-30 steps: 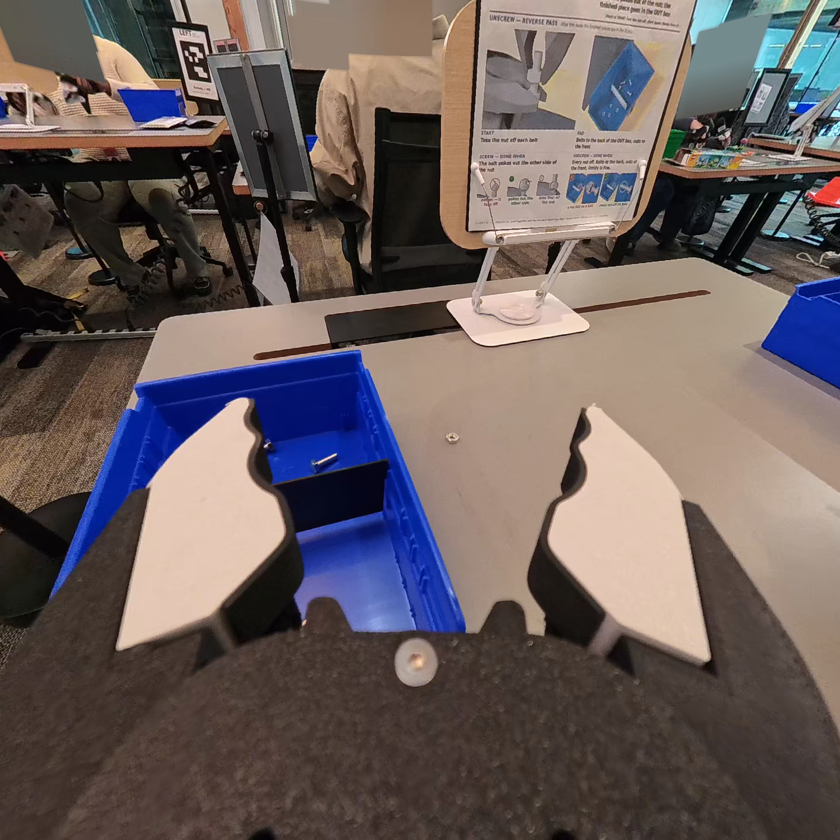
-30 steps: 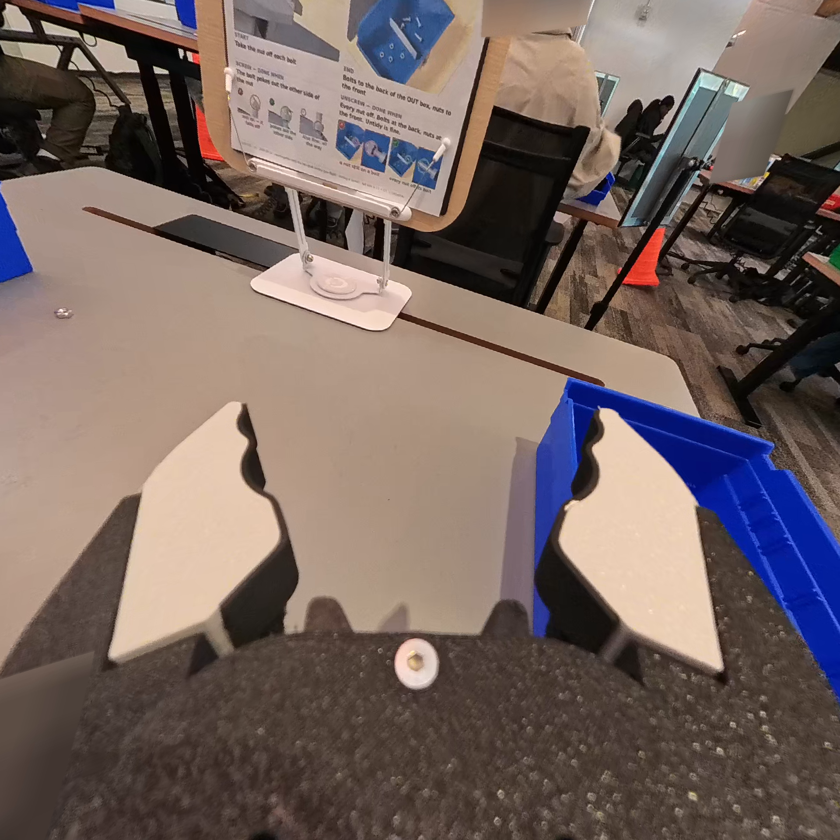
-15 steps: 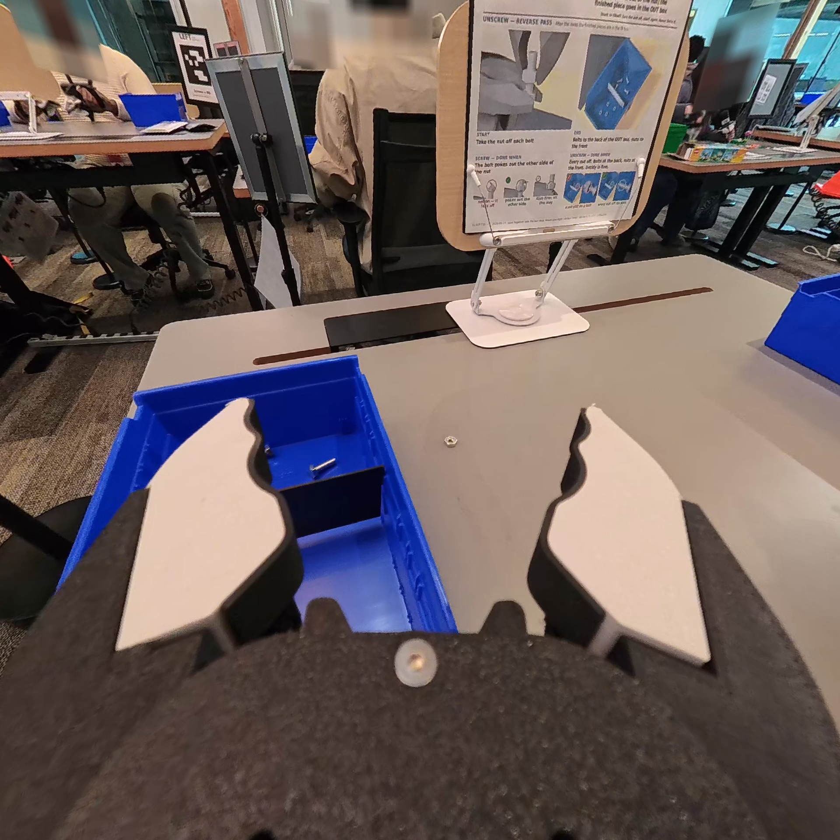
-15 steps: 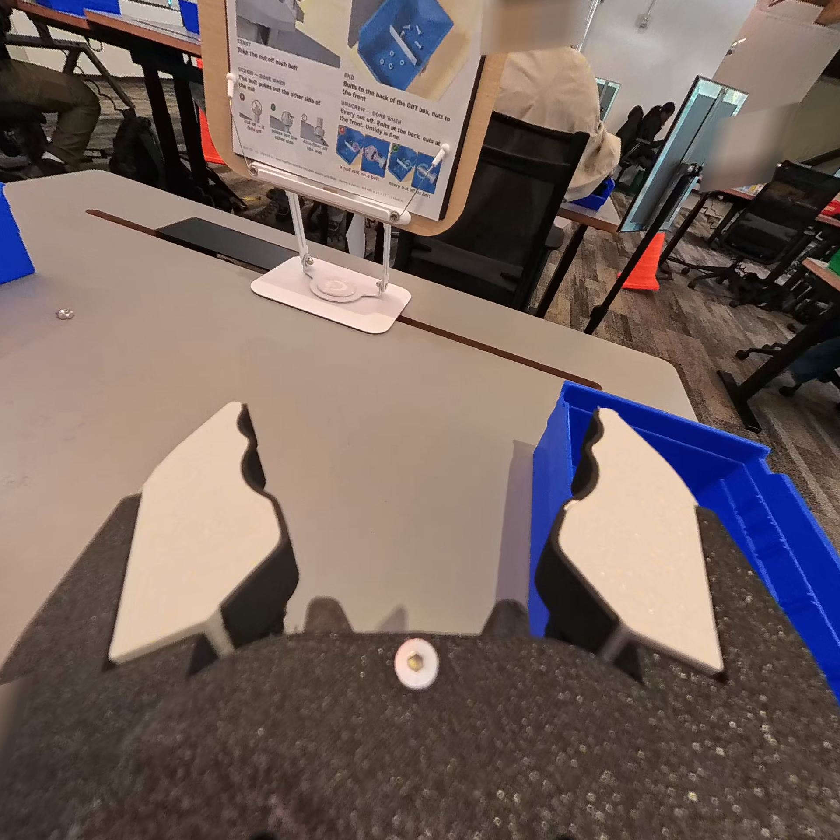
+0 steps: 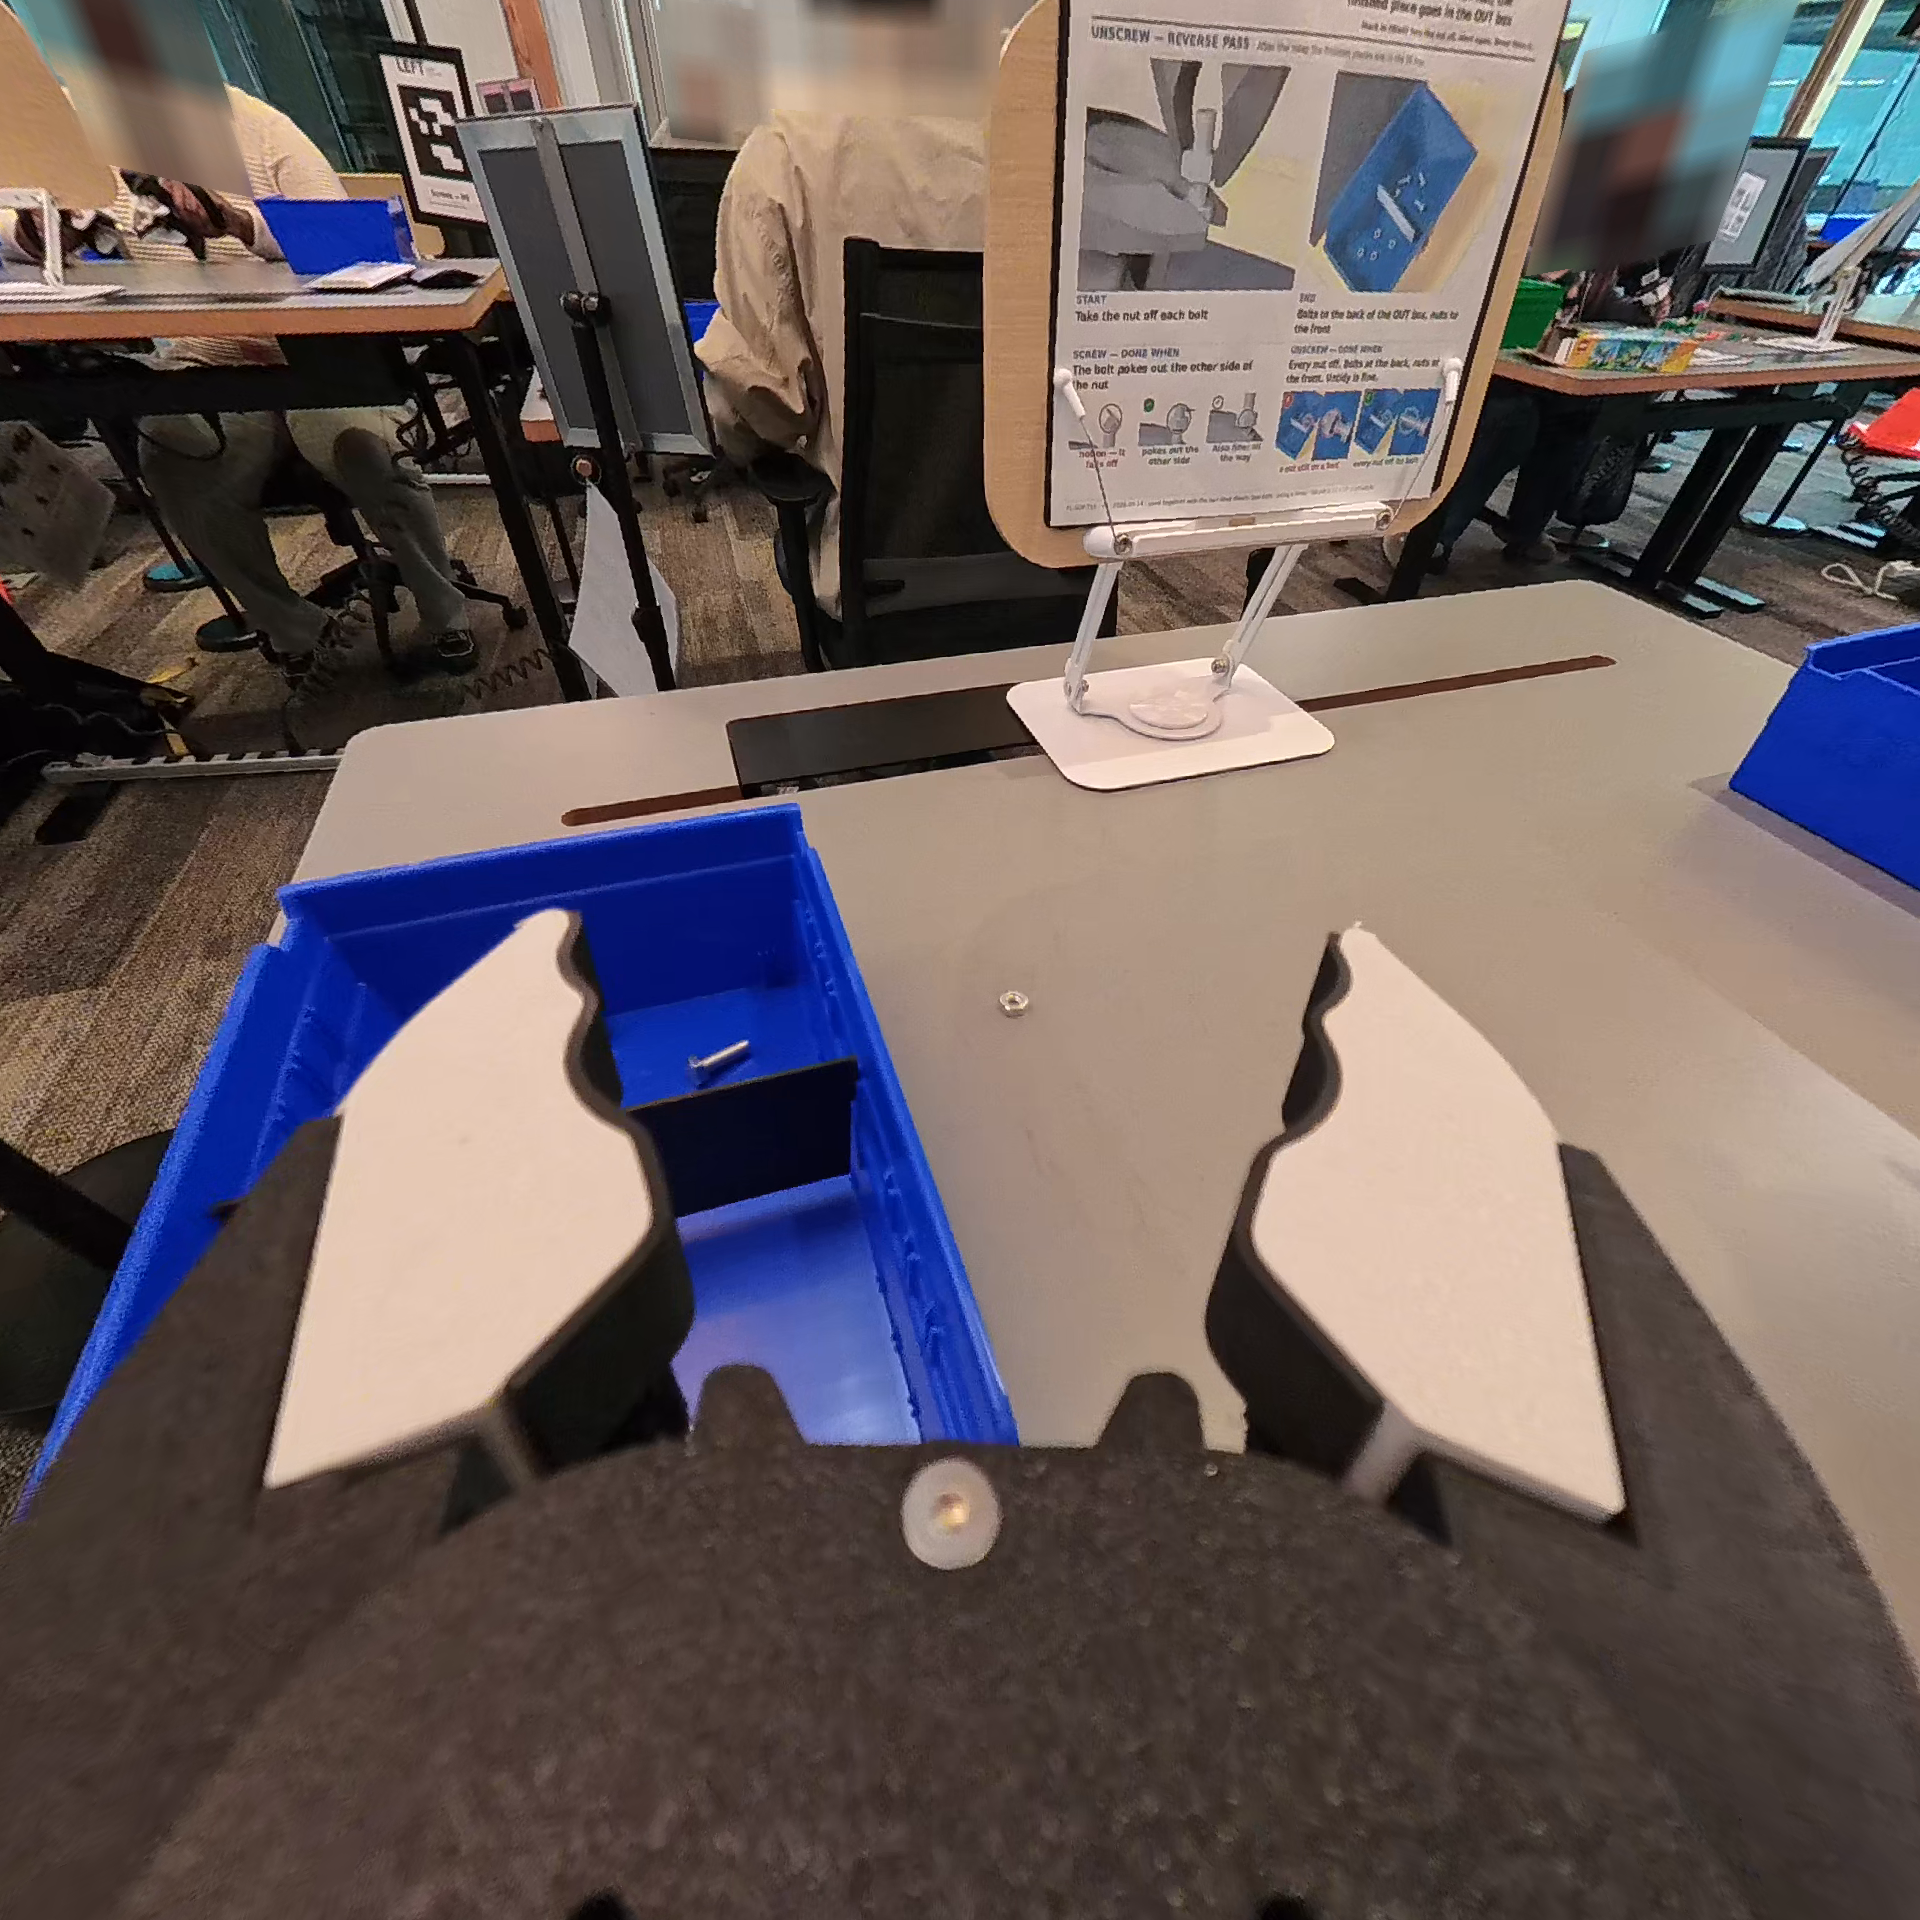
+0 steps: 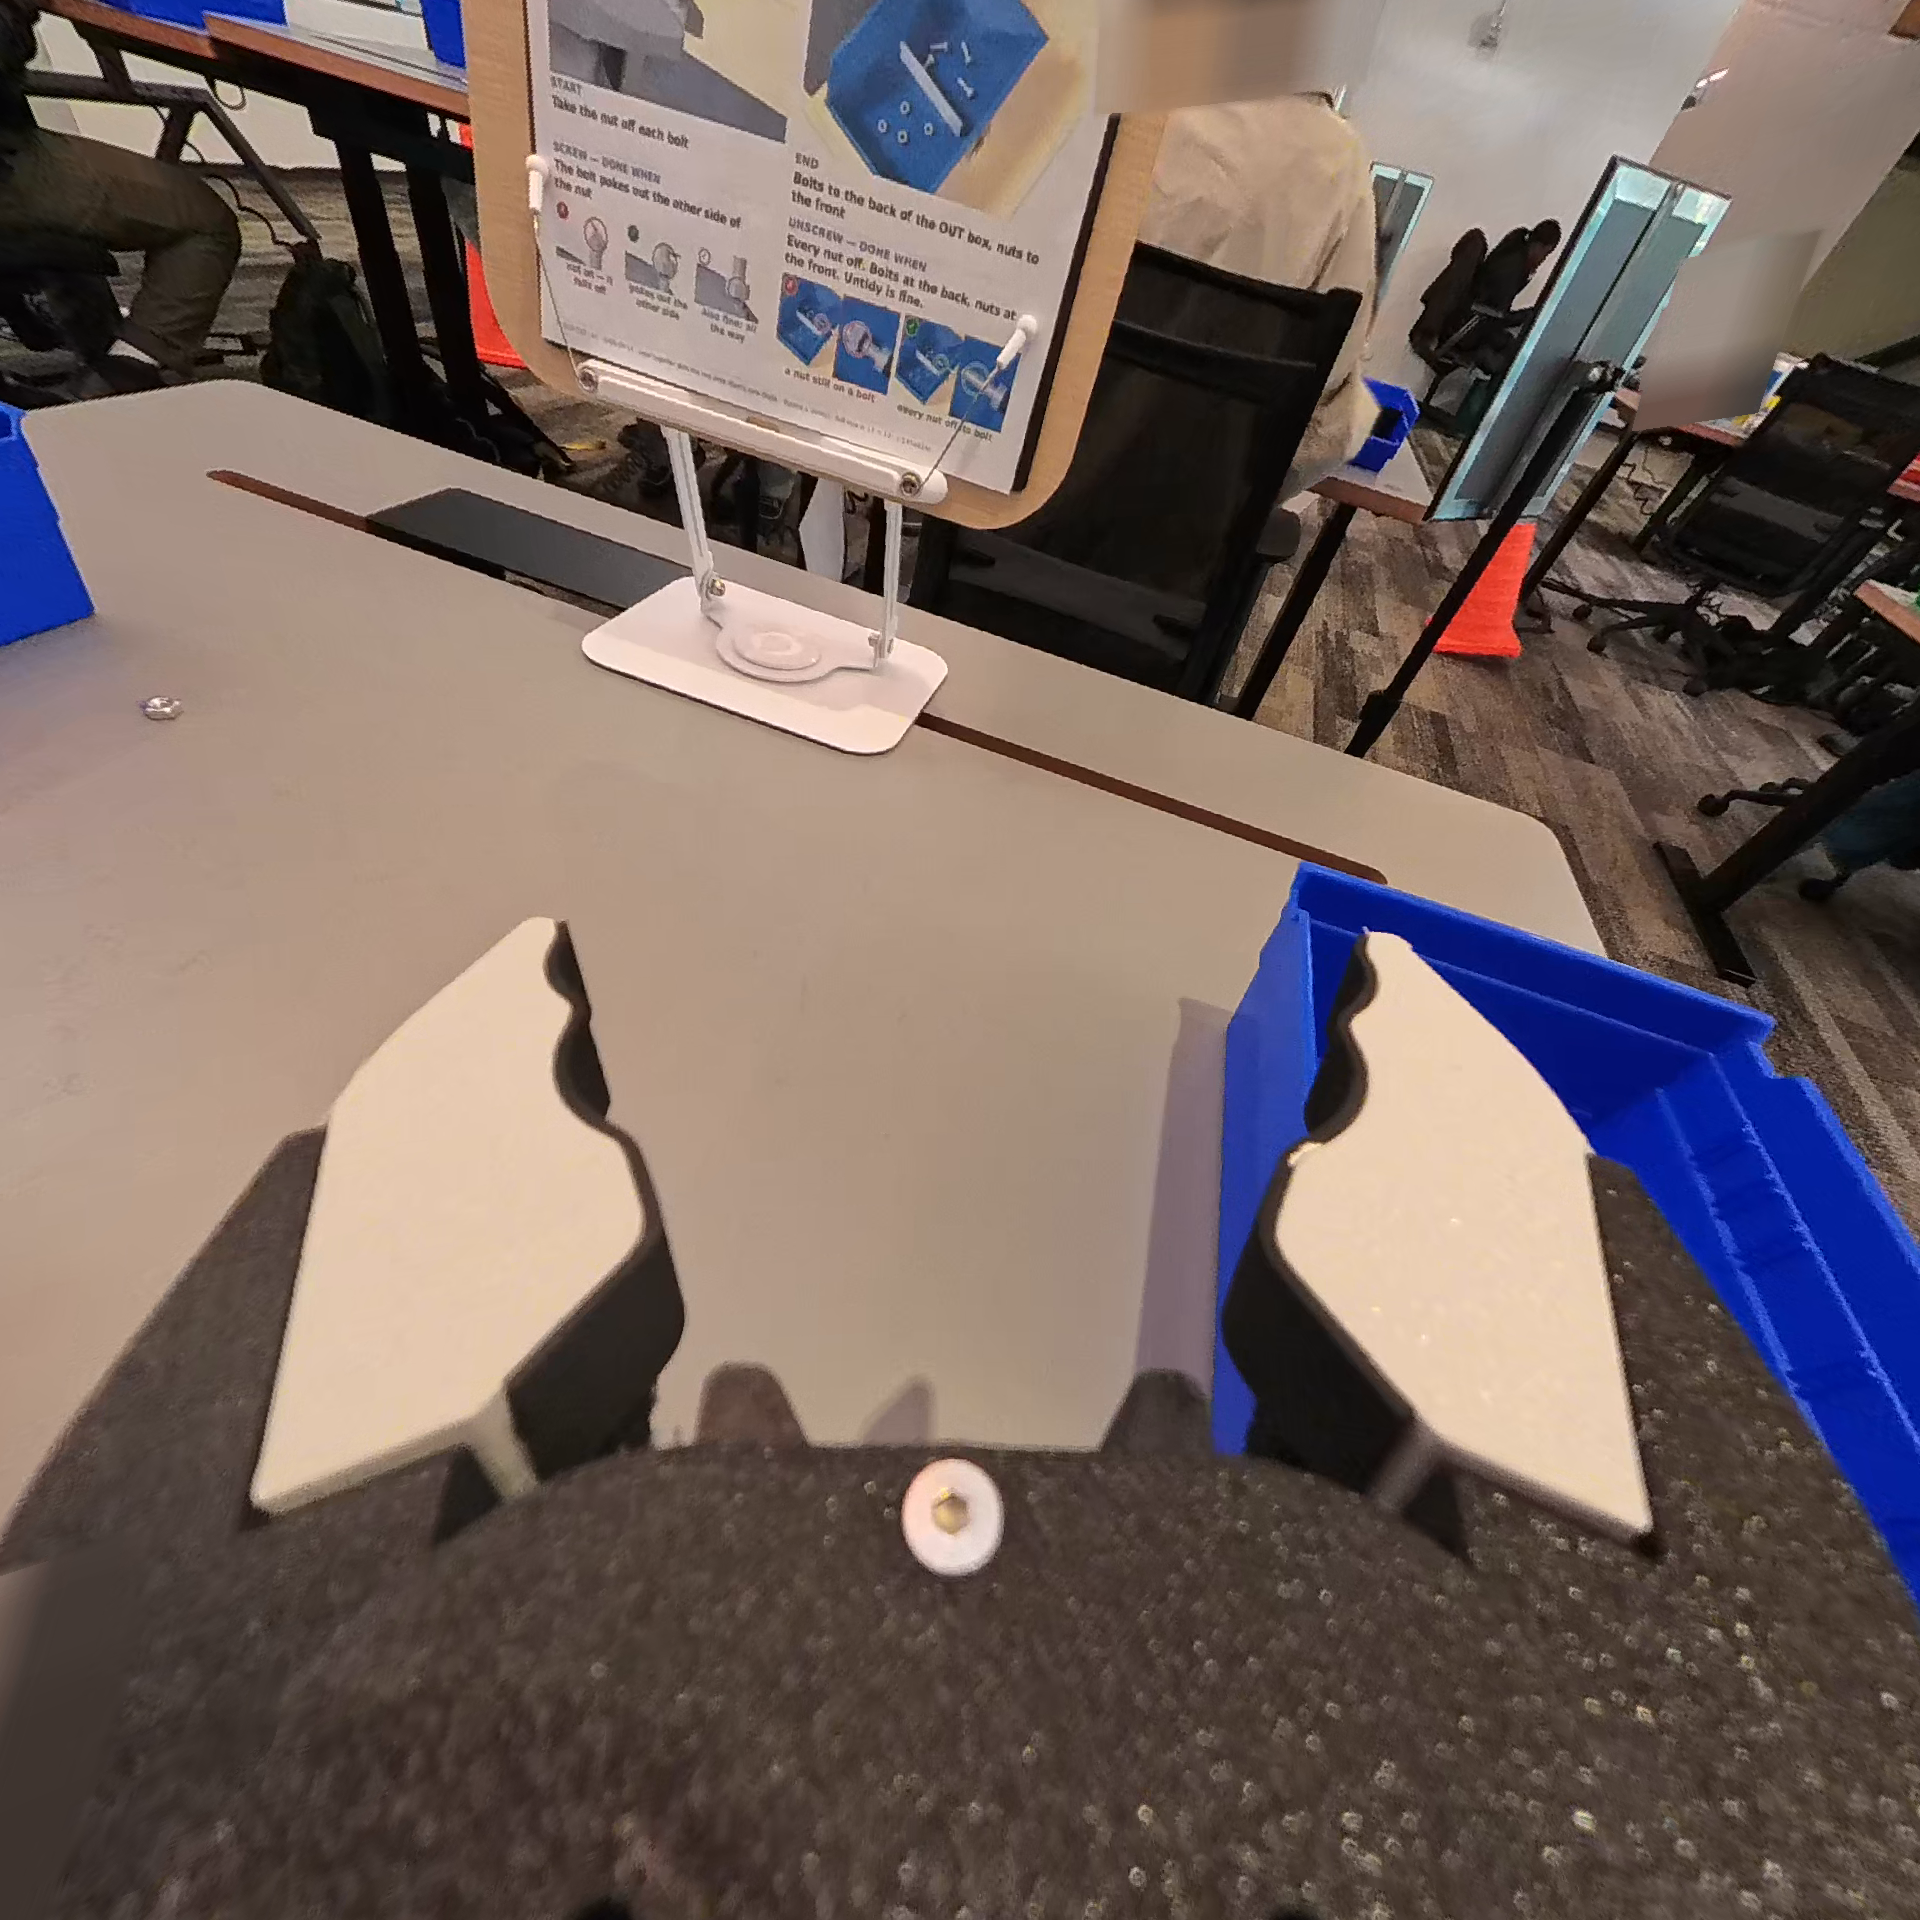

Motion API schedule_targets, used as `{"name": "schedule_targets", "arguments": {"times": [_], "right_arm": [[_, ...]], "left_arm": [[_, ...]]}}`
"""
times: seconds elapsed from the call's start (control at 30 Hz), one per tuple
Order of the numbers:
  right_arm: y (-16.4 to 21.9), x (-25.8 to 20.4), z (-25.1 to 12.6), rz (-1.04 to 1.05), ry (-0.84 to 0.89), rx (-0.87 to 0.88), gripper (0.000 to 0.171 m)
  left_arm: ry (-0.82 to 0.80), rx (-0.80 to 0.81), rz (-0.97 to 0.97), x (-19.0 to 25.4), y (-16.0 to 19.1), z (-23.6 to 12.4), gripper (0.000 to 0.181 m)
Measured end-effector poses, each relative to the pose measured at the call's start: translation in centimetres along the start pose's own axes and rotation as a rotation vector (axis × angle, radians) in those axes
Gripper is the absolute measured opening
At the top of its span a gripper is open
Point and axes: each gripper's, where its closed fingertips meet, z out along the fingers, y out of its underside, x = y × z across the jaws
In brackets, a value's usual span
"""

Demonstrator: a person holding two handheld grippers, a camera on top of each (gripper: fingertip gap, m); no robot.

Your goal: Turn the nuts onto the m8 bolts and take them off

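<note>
Your left gripper (image 5: 956,1049) hangs with its jaws wide apart and nothing between them, over the near left part of the desk (image 5: 1351,935), half above the blue bin (image 5: 894,1174) that stands at the left edge. Your right gripper (image 6: 961,1049) is also wide apart and empty, above the right part of the desk, with its right finger over the wall of the second blue bin (image 6: 1262,1143) at the right edge. In the back compartment of the left bin, behind the black divider (image 5: 743,1127), one bolt (image 5: 717,1060) lies on the floor with no nut on it; whether other bolts lie there you cannot tell, because the left finger hides part of this compartment. The front compartment, as far as it shows, has no nuts in it. One nut (image 5: 1012,1003) lies loose on the desk, just beside the right wall of the left bin and well apart from the stand with the instruction sheet (image 5: 1169,717) at the far edge. I judge that this pair is unscrewed, but the nut is not yet put away. What is inside the right bin is hidden, so you cannot tell how many pairs are left.
</note>
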Motion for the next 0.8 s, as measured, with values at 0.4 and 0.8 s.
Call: {"name": "schedule_targets", "arguments": {"times": [0.4,0.8], "right_arm": [[7.6,-3.7,3.7,0.024,-0.113,-0.267,0.131],[17.3,-3.9,7.7,0.043,-0.086,-0.518,0.138]], "left_arm": [[0.09,-0.252,-0.123,9.2,9.5,4.0,0.123],[0.068,-0.562,-0.188,10.0,20.2,10.2,0.125]]}}
